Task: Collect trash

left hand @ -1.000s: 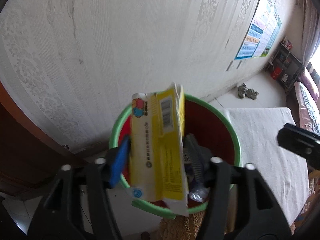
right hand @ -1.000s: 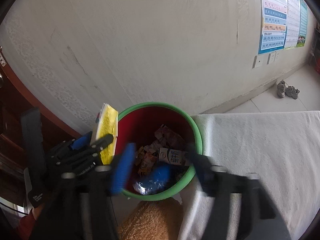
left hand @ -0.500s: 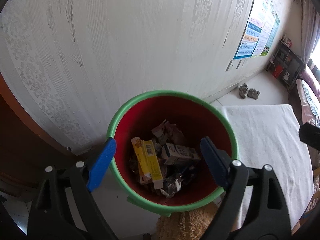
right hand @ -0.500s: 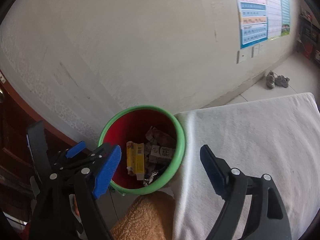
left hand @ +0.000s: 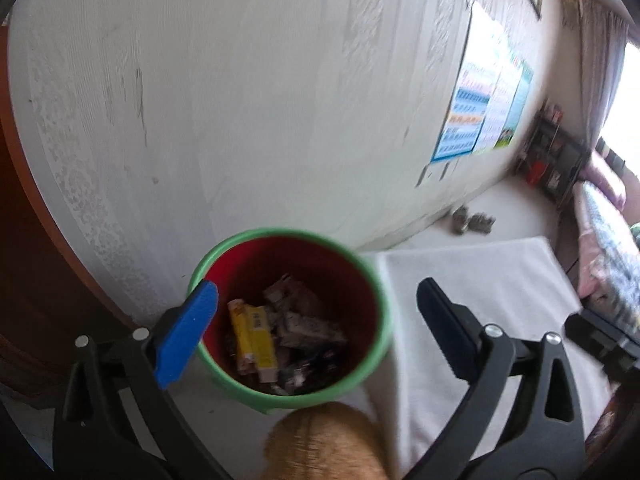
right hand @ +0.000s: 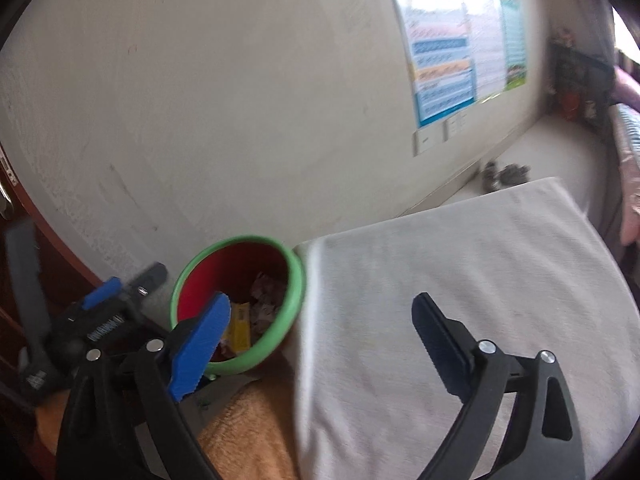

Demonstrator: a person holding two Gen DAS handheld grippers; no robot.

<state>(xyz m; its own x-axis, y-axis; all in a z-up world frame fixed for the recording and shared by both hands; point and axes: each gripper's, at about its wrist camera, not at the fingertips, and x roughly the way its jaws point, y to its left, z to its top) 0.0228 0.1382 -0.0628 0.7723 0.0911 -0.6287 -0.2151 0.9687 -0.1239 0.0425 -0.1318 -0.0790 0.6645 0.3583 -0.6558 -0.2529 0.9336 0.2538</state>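
Note:
A red bin with a green rim (left hand: 372, 280) stands on the floor by the wall, beside the table; it also shows in the right wrist view (right hand: 298, 284). A yellow carton (left hand: 254, 338) lies inside it among several wrappers and small boxes, and shows in the right wrist view (right hand: 240, 328) too. My left gripper (left hand: 316, 320) is open and empty above the bin. My right gripper (right hand: 320, 328) is open and empty over the table's left edge. The left gripper also shows in the right wrist view (right hand: 116, 300), left of the bin.
A table under a white cloth (right hand: 460, 272) fills the right; it also shows in the left wrist view (left hand: 480, 280). An orange fuzzy thing (left hand: 324, 444) lies below the bin. A dark wooden door (left hand: 24, 240) is at the left. Shoes (left hand: 472, 222) and a shelf (left hand: 556, 168) are far off.
The left gripper opened and the yellow carton dropped into the bin. Both grippers have since pulled back and risen; the right one swung right over the cloth.

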